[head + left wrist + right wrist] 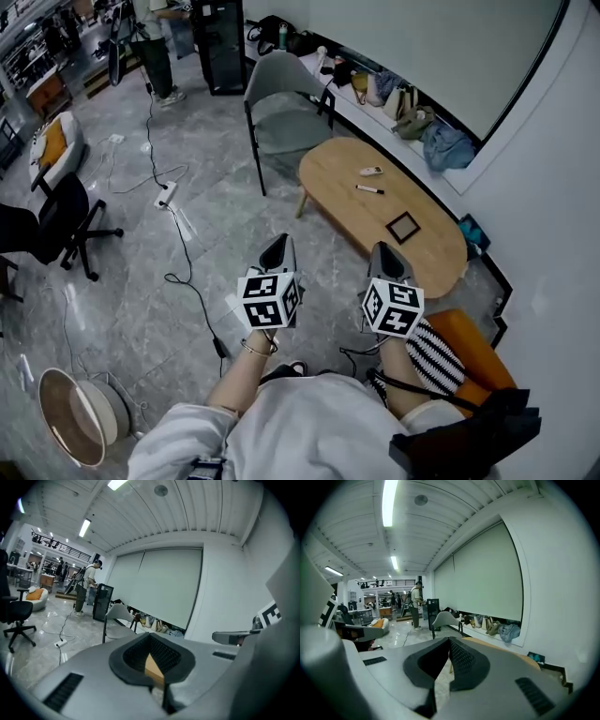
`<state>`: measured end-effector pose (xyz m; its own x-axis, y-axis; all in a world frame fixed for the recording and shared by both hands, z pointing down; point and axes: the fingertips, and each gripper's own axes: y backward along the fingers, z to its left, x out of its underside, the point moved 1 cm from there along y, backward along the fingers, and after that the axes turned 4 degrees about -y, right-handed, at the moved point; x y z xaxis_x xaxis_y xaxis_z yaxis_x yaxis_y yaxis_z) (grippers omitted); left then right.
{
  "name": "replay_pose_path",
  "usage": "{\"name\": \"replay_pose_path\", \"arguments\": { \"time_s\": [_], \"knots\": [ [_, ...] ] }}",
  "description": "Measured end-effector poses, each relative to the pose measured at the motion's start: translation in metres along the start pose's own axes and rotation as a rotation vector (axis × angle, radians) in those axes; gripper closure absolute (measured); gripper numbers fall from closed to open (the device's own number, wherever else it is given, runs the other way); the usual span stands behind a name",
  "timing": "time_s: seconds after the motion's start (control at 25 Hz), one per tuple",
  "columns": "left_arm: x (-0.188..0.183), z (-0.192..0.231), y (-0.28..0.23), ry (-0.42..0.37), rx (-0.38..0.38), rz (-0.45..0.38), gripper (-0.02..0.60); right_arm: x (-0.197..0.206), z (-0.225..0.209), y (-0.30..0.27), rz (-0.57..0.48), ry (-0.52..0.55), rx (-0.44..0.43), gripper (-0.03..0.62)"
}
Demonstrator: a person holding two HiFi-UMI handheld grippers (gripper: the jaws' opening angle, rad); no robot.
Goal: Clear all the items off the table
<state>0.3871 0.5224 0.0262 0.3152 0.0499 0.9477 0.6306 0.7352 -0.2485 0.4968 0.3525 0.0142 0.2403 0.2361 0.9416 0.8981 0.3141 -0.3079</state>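
Left gripper and right gripper: both held over the floor, just short of the table. Jaws of each are closed tip to tip, nothing btwn them. On the table top, each apart from the others: pen, black square frame, small pale item, which is too small to identify. In both gripper views the jaws hide the items; the left shows only a sliver of wood through the jaw gap, the right only the table's far edge.
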Motion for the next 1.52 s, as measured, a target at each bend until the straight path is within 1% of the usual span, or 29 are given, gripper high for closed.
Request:
{"name": "replay_pose_path", "arguments": {
  "time_s": [0.28,0.6,0.84,1.12,1.4,1.52],
  "knots": [
    [0.011,0.014,-0.007,0.005,-0.006,0.033,0.574,0.018,-0.004,-0.01,0.042,-0.056,0.024,0.569],
    [0.012,0.012,-0.037,0.006,-0.005,0.038,0.574,0.013,-0.022,-0.034,0.048,-0.077,0.033,0.569],
    [-0.001,0.018,-0.084,-0.008,-0.009,0.036,0.574,-0.005,-0.04,-0.08,0.031,-0.089,0.034,0.569],
    [-0.024,0.017,-0.151,-0.034,-0.013,0.042,0.574,-0.023,-0.074,-0.14,0.035,-0.137,0.048,0.569],
    [-0.048,0.024,-0.22,-0.042,-0.023,0.036,0.574,-0.05,-0.102,-0.202,0.032,-0.138,0.051,0.569],
    [-0.053,0.026,-0.243,-0.036,-0.027,0.035,0.574,-0.054,-0.111,-0.223,0.044,-0.137,0.054,0.569]
  ]
}}
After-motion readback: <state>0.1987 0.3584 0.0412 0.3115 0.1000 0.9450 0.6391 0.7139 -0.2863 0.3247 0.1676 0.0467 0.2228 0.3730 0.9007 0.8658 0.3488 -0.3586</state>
